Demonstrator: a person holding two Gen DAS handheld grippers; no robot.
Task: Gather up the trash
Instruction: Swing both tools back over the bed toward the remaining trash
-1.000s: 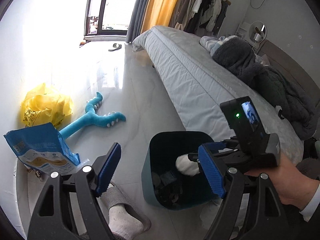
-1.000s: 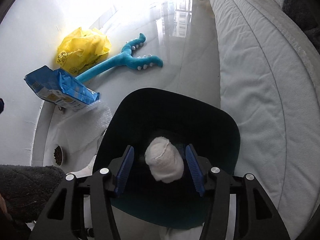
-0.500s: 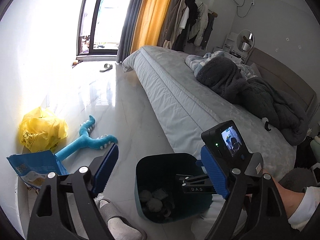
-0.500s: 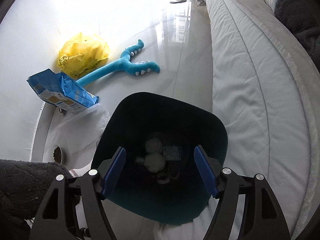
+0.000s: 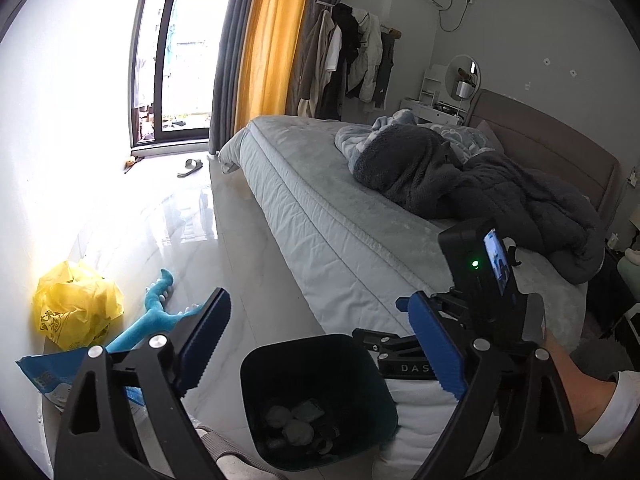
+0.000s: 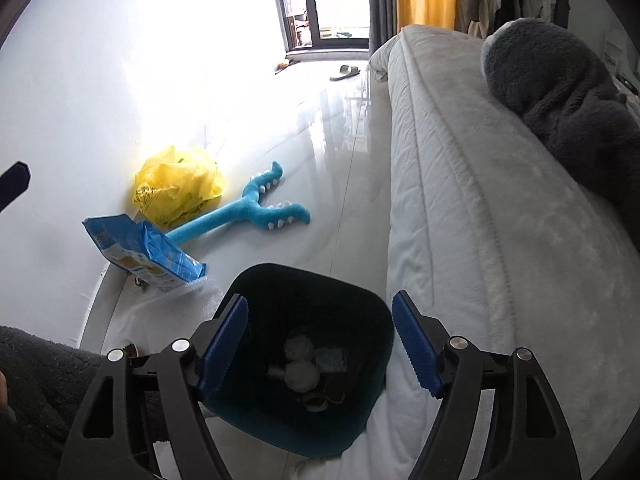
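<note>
The bin (image 6: 304, 364) stood open-topped, its mouth clear above the trash (image 6: 301, 374) at the bottom. The bed (image 6: 500, 240) pressed against its right side, no gap there. On the left, a blue bag (image 6: 140, 254), a yellow bag (image 6: 180, 186) and a toy (image 6: 248, 214) crowded the wall. Bare floor (image 6: 328, 152) ran open between them and the bed, towards the window.

The letters "DAS" stand in white on the right gripper's (image 5: 404, 354) black arm, at five o'clock in the left wrist view.
</note>
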